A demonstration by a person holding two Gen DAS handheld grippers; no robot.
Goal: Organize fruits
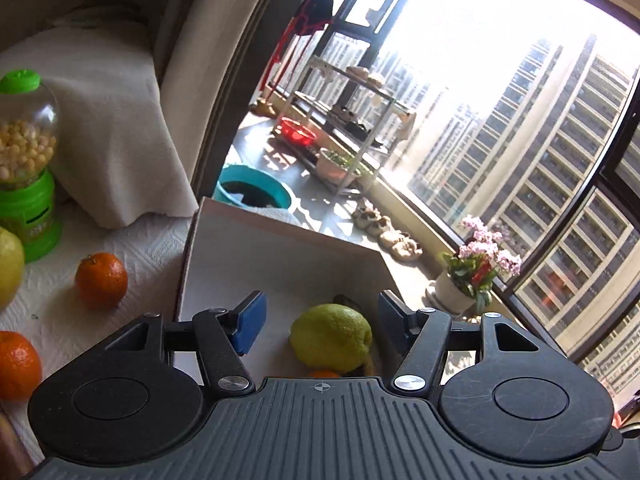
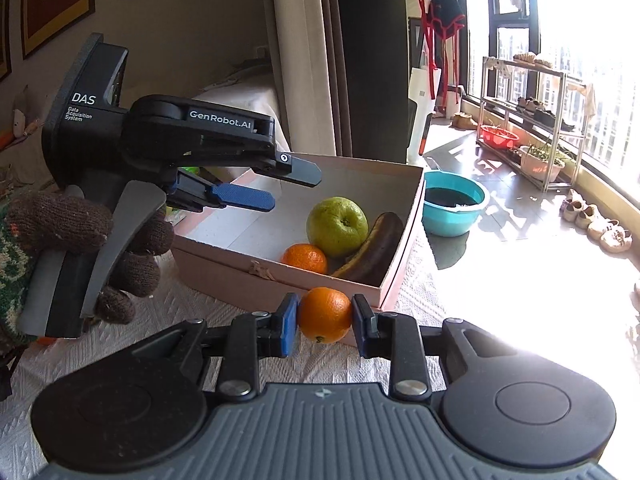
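Observation:
A shallow pink box [image 2: 280, 276] on the table holds a green pear-like fruit [image 2: 337, 225], a small orange [image 2: 305, 258] and a blackened banana [image 2: 378, 246]. My right gripper [image 2: 325, 320] is shut on another orange [image 2: 325, 314], just in front of the box's near wall. My left gripper [image 1: 318, 318] hangs open over the box [image 1: 280, 264], the green fruit [image 1: 332, 338] lying below and between its blue pads. From the right wrist view the left gripper [image 2: 282, 186] is seen at the box's left side, held by a gloved hand [image 2: 80, 240]. Two oranges [image 1: 102, 280] [image 1: 18, 364] and a yellow fruit [image 1: 10, 264] lie on the cloth left of the box.
A green candy dispenser [image 1: 26, 160] stands at the back left beside a cloth-draped object [image 1: 116, 120]. Past the table's edge are a teal basin [image 2: 454, 202], a metal rack [image 2: 536, 120], shoes [image 2: 596, 224] and a potted flower [image 1: 476, 272] by the window.

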